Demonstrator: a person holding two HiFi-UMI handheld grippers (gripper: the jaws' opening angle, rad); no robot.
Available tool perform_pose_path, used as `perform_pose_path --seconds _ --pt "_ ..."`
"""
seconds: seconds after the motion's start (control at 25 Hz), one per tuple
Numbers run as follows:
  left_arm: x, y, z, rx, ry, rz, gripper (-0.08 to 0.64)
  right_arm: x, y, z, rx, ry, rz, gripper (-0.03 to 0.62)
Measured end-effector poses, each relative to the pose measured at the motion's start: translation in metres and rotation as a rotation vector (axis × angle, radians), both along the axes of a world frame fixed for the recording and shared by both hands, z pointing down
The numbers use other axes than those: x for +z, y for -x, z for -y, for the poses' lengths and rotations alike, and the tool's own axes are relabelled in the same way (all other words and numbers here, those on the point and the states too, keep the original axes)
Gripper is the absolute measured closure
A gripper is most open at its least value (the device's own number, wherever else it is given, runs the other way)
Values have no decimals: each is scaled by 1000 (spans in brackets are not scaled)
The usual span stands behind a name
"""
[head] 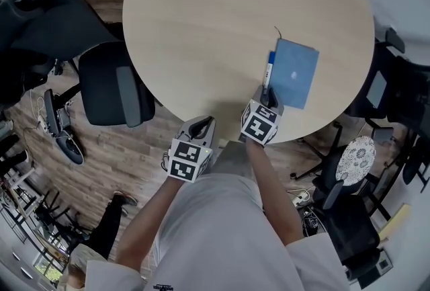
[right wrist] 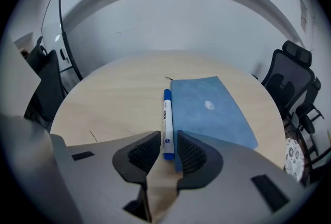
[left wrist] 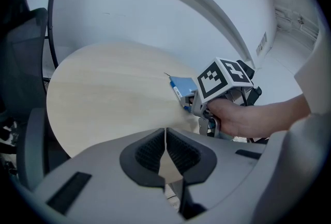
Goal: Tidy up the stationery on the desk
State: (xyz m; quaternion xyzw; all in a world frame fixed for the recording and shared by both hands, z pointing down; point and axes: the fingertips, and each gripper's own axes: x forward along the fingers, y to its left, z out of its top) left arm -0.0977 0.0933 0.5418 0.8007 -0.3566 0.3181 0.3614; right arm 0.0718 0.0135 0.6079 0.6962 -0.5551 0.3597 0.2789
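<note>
1. My left claw [left wrist: 165,132] is nearest to me, held off the table's near edge. Its jaws are pressed together with nothing between them.
2. My right claw [right wrist: 168,140] is out over the table [right wrist: 114,99]. Its jaws stand a little apart, one on each side of the near end of the marker [right wrist: 166,117]. I see a thin gap at the right pad, so I judge it is not yet pinched.
3. The marker lies flat on the wood, pointing away from me, with its blue cap at the far end. It runs just beside the left edge of the notebook [right wrist: 209,109].
4. I expect the marker to be light and stiff, with a smooth round barrel that may roll or slip. I would rather grip further up the white barrel than at this very end, so it does not swing or pivot.
5. The notebook is flat and thin, probably somewhat floppy. My right pad sits close to its edge, so I could nip the cover as well.
6. Beyond the table stands an office chair [right wrist: 289,75].
</note>
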Motion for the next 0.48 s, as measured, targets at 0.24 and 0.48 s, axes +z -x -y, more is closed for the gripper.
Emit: perform_pose_path --seconds 0.24,0.48 --pt "-12 -7 0 -3 -25 -27 532 -26 4 -10 -44 -38 13 489" --pt "-37 -17 8 -6 -83 -52 532 -66 9 -19 -84 -98 63 491"
